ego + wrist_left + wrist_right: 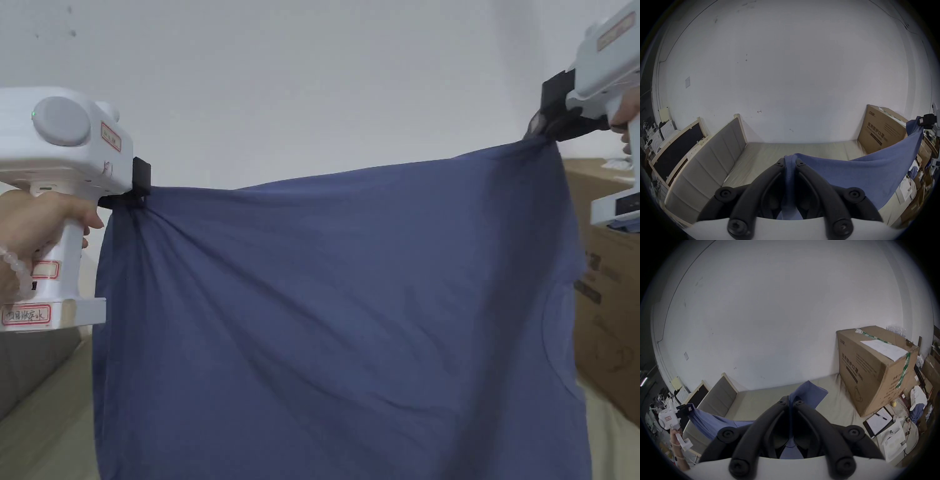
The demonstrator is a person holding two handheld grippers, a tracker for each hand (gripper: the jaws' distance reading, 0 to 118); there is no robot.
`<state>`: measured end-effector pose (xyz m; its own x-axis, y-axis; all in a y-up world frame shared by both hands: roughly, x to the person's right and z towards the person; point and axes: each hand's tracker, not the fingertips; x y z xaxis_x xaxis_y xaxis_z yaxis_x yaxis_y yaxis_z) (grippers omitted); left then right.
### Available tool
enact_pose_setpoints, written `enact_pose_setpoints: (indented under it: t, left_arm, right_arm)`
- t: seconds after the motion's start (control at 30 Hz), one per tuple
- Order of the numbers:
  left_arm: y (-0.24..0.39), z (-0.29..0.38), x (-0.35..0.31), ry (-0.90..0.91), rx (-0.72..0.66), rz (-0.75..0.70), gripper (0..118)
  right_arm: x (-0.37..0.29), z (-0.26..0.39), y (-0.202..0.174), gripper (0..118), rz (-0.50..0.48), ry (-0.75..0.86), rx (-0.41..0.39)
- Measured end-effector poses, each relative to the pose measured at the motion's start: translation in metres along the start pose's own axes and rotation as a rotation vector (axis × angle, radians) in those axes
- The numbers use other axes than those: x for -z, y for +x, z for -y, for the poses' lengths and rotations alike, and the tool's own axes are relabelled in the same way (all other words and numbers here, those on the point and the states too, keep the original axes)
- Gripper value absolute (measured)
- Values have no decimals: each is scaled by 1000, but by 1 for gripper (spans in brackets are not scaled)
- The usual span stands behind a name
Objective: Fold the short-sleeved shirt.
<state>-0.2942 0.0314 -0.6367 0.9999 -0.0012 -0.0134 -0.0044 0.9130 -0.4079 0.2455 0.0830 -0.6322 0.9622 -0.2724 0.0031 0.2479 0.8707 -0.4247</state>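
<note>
White wall (325, 81) behind, a blue short-sleeved shirt (344, 325) hangs stretched in the air above a beige bed (802, 151). Left tongs (134, 194) are clenched on one bunched upper corner, right tongs (550, 128) on the other, higher. Cardboard box (872, 368) stands at the right.

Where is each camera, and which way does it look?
Head view: on the person's head, facing the shirt held up before a wall; left gripper, right gripper and a hand show.
Left gripper view: on that gripper, looking past its jaws, shut on shirt, toward the bed.
Right gripper view: on that gripper, its jaws shut on shirt, facing the box.
Both gripper views share bed, box and wall.
</note>
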Motion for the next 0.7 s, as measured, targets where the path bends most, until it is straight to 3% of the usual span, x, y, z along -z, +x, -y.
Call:
enact_pose_setpoints:
  t: [0.17, 0.4, 0.7]
  left_arm:
    - [-4, -51, 35, 40, -65, -28, 6]
    - [-3, -107, 58, 96, -46, -57, 6]
    - [5, -112, 109, 138, 5, -110, 6]
  right_arm:
    - [23, -51, -24, 3, 23, 37, -18]
    - [26, -105, -48, 3, 32, 116, -32]
    - [76, -100, -48, 3, 59, 117, -60]
